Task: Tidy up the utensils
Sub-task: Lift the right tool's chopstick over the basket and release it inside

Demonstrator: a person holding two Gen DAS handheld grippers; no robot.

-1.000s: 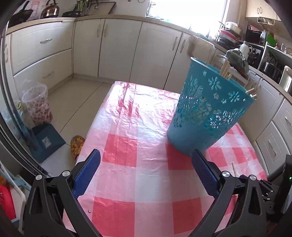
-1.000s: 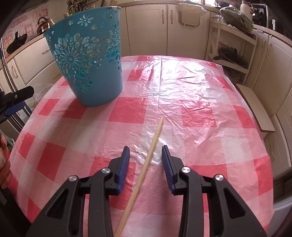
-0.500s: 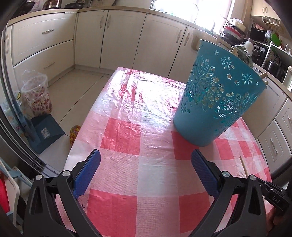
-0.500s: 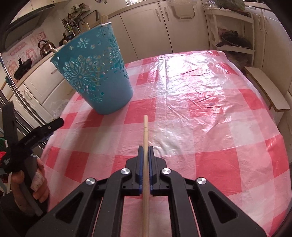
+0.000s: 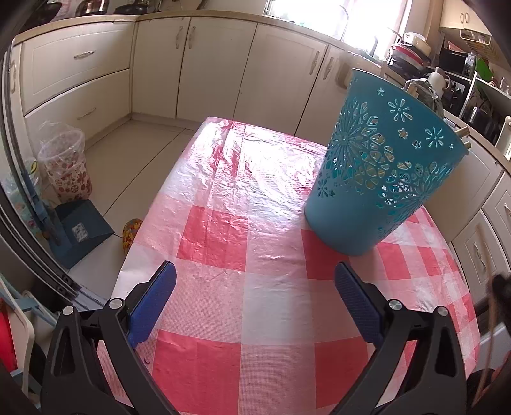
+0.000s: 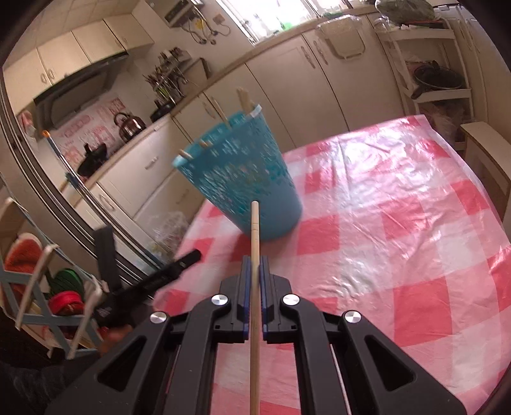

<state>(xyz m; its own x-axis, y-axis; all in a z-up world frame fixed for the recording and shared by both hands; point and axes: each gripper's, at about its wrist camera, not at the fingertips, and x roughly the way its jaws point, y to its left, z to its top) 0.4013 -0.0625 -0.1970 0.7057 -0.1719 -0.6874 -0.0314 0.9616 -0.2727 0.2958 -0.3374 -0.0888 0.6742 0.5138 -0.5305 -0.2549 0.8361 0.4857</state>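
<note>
- Above the checked tablecloth (image 6: 415, 242), a wooden chopstick (image 6: 254, 242) is clamped between the closed pads of the right gripper (image 6: 254, 271), its tip aimed at the blue perforated bin (image 6: 246, 188).
- More sticks are seen leaning inside the rim.
- Left gripper (image 5: 255, 287) is held wide apart, empty, near the bin (image 5: 383, 178).
- Tip should be raised clear over the rim before release, so the bin is not nudged.

Cream cabinets (image 5: 220, 67) line the kitchen walls; a bright window (image 5: 338, 19) glares above the counter (image 5: 198, 14); pale tiled floor (image 5: 134, 153) below.
</note>
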